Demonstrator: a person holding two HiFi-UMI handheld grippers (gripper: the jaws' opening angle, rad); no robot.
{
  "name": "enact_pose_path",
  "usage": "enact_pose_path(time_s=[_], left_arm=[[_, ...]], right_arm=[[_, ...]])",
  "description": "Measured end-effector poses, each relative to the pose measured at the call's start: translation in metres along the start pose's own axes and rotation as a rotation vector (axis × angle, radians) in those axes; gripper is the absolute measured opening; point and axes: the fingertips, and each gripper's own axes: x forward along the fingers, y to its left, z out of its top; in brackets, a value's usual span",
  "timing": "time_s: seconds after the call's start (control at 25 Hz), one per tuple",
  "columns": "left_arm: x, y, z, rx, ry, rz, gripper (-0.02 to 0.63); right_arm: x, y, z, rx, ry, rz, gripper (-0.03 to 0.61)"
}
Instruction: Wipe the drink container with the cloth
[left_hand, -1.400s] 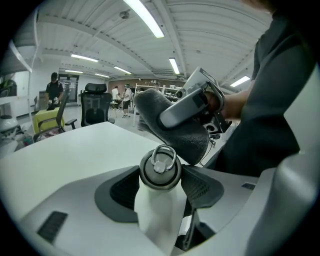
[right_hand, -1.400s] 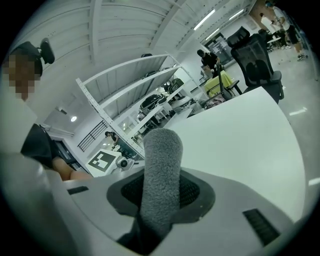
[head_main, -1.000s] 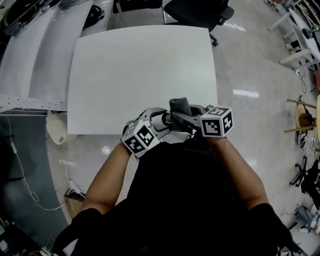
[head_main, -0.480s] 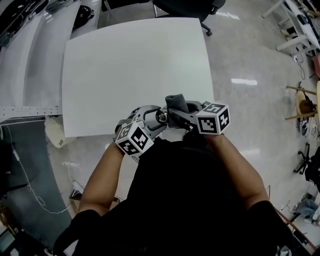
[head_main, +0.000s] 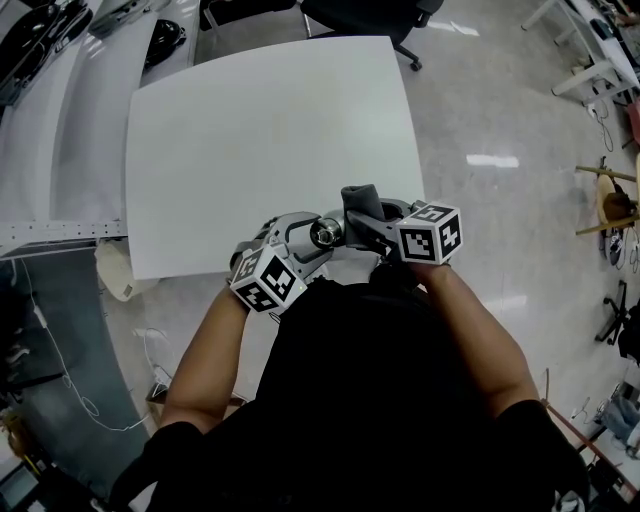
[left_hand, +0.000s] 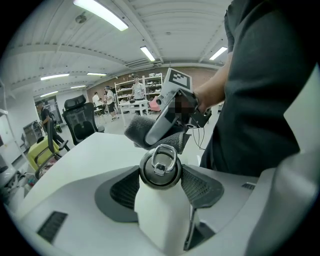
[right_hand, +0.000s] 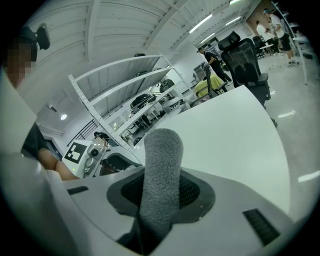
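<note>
Left gripper view, bottle (left_hand: 158, 202) clamped, cloth (left_hand: 136, 131) beyond

White table (head_main: 270, 130), glossy floor (head_main: 490, 240), black office chair (head_main: 355, 12).

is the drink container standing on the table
No, the drink container is clamped between the jaws of the left gripper.

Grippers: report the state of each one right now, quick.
Left gripper: shut on the white drink container.
Right gripper: shut on the grey cloth.
</note>
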Motion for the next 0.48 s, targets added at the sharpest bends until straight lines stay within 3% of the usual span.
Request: enact_pose_path(time_s=[0.48], left_arm=[[-0.002,0.0,-0.001,0.007,0.022,-0.006,0.261]], right_arm=[[-0.003,-0.036,-0.016,0.05,-0.013,-0.062,0.112]])
